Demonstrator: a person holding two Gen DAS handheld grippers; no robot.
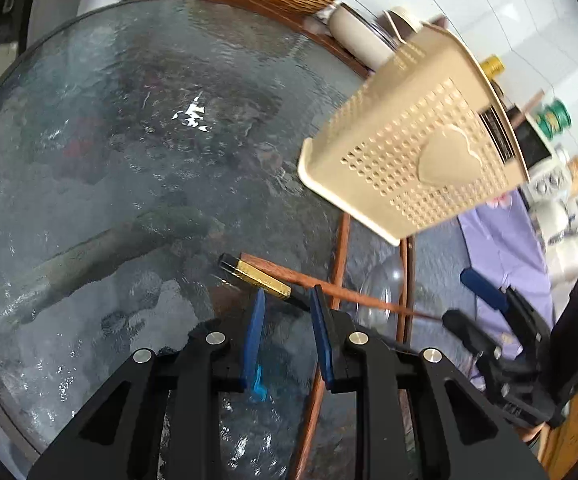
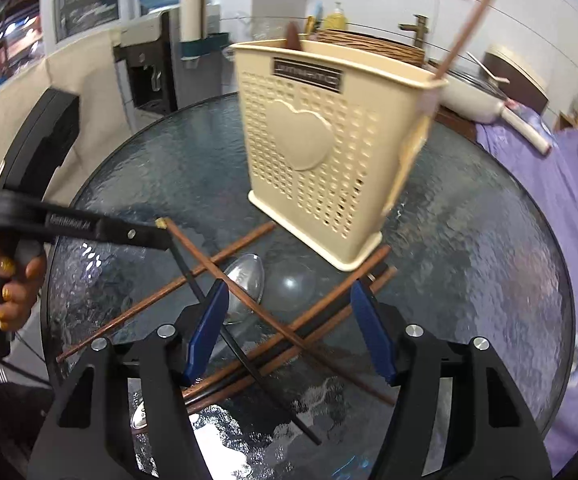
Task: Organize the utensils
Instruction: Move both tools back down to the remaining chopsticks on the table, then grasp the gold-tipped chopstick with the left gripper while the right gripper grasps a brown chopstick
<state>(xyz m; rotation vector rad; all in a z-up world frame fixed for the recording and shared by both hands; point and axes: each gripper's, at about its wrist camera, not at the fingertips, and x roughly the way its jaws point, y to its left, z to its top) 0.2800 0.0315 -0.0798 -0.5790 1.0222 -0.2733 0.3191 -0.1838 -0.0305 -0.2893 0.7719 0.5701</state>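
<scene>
Two grippers (image 1: pixel 288 300) (image 2: pixel 289 312) spread w/ chopsticks (image 2: pixel 249 304) betw pads, left round black gold-tipped one (image 1: pixel 263 278).

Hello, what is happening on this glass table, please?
A person is sorting utensils with two hand-held grippers. The left gripper is at the gold-tipped end of a black chopstick, which lies between its pads. The right gripper hangs open over the crossed wooden chopsticks and a spoon. The beige holder already has one chopstick.
</scene>
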